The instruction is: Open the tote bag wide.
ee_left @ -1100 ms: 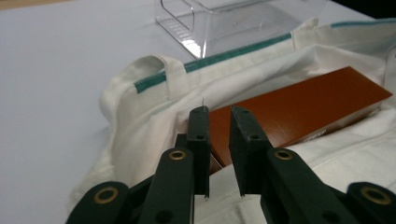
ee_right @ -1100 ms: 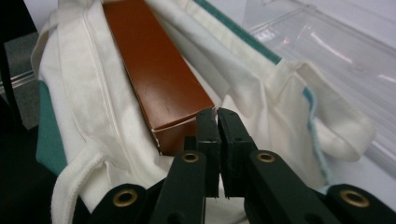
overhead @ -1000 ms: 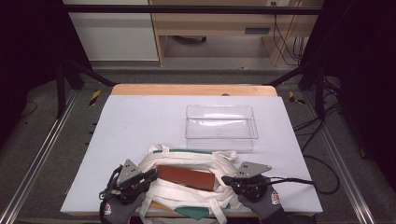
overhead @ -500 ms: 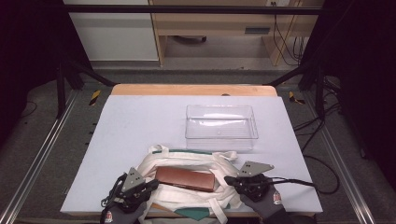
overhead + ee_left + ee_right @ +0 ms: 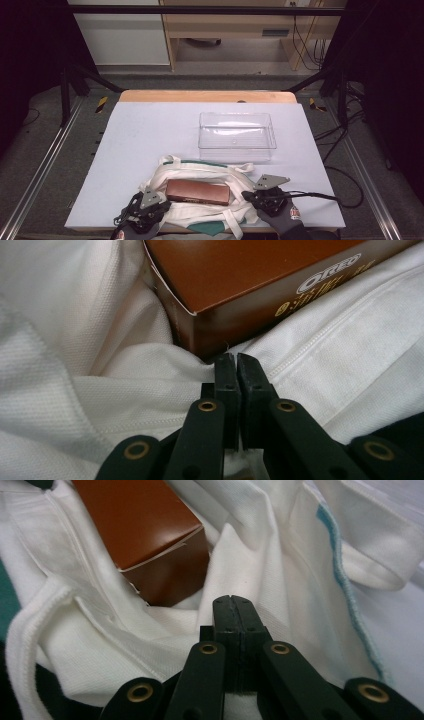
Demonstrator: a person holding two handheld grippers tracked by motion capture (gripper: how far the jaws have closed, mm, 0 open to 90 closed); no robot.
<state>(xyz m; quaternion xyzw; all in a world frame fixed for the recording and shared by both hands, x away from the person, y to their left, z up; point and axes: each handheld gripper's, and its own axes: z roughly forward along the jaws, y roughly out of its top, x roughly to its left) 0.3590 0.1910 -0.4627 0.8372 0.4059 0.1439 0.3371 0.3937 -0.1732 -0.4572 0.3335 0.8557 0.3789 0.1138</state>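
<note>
At the near edge of the table, the left gripper [image 5: 150, 206] rests low on a white cloth bag [image 5: 200, 172] with green trim. Its jaws have just been closing and now stand pinched almost together on a fold of the bag's fabric, as the left gripper [image 5: 233, 360] view shows, with white cloth bunched at and below the tips. Directly ahead of those tips, nearly touching them, is one corner of a brown Oreo box [image 5: 260, 280] lying inside the bag.

Across the bag, the right gripper [image 5: 262, 192] is held by a gloved hand [image 5: 285, 217]. In its own view the right gripper [image 5: 232, 602] is clenched, its jaws meeting tip to tip with a ridge of the bag [image 5: 260, 555] rising right at them; whether cloth is caught between them cannot be told. The other end of the brown box [image 5: 145, 540] lies just beyond its tips and to their left, a little apart from them.

From above, the box [image 5: 198, 191] lies flat between the two grippers, lengthwise from one to the other, cradled in the opened bag.

Farther from both grippers, past the bag's far rim, a clear plastic container [image 5: 237, 136] stands on the pale table [image 5: 150, 130], well apart from the jaws.
</note>
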